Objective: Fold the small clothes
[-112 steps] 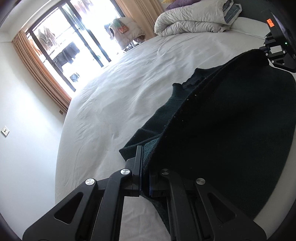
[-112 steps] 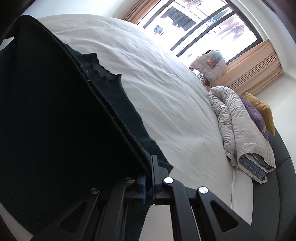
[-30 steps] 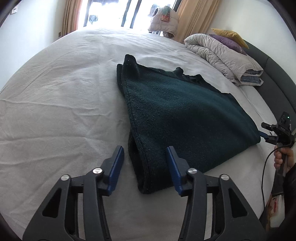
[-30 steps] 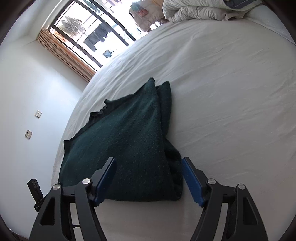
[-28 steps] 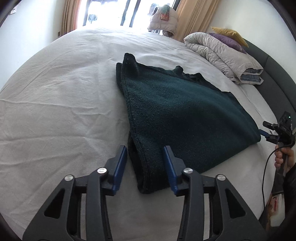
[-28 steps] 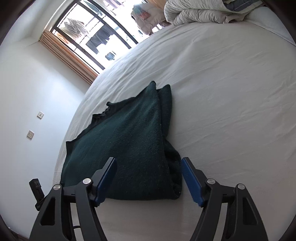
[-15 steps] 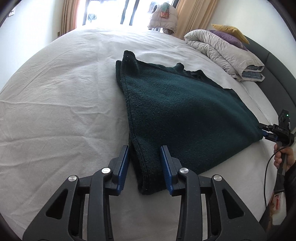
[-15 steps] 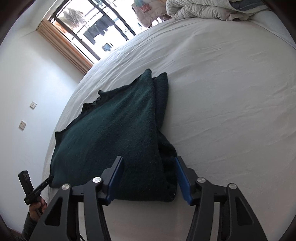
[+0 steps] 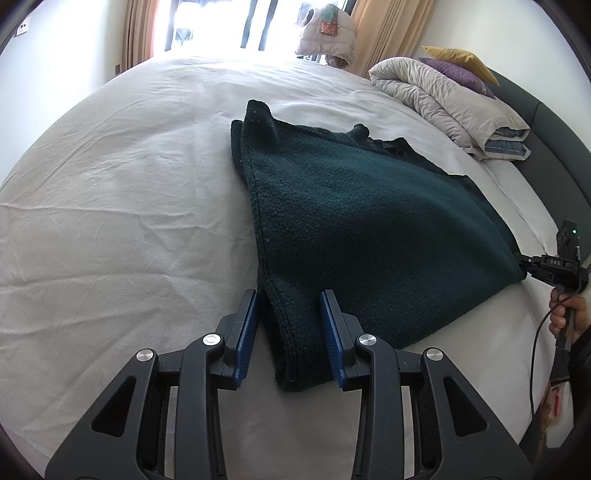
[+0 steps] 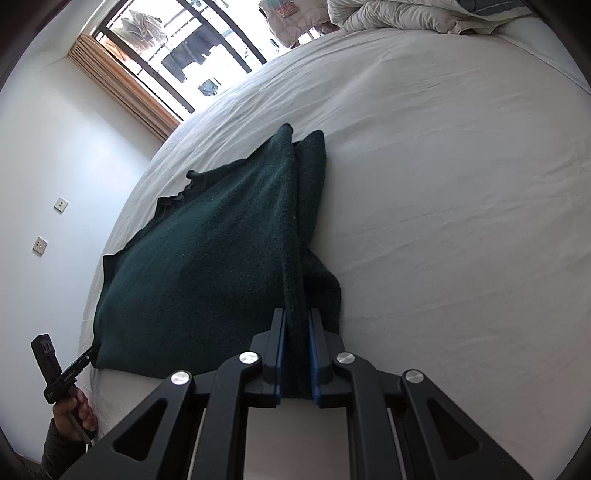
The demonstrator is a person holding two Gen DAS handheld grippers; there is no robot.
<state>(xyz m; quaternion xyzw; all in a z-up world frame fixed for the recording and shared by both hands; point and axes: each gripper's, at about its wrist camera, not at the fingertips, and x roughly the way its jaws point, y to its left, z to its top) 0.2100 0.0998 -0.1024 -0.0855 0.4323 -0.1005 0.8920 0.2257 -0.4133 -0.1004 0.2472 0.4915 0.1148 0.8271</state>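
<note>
A dark green knitted garment (image 9: pixel 369 221) lies folded in half on the white bed (image 9: pixel 110 206). My left gripper (image 9: pixel 290 328) is open, its blue-padded jaws standing either side of the garment's near corner without pinching it. In the right wrist view my right gripper (image 10: pixel 295 354) is shut on the garment's (image 10: pixel 207 266) other near corner, the knit edge pinched between the blue pads. That gripper also shows in the left wrist view (image 9: pixel 532 264) at the garment's right corner. The left gripper shows in the right wrist view (image 10: pixel 92 350) at the garment's left corner.
A rolled grey duvet (image 9: pixel 443 99) with purple and yellow pillows lies at the bed's head by the dark headboard (image 9: pixel 554 147). A window with curtains (image 9: pixel 221 26) is beyond the far side. The bed's near edge is just below the grippers.
The garment was held up 3.7 s ago and now lies on the bed. In the last second my right gripper has closed on its corner. My left gripper's jaws have narrowed around the other corner.
</note>
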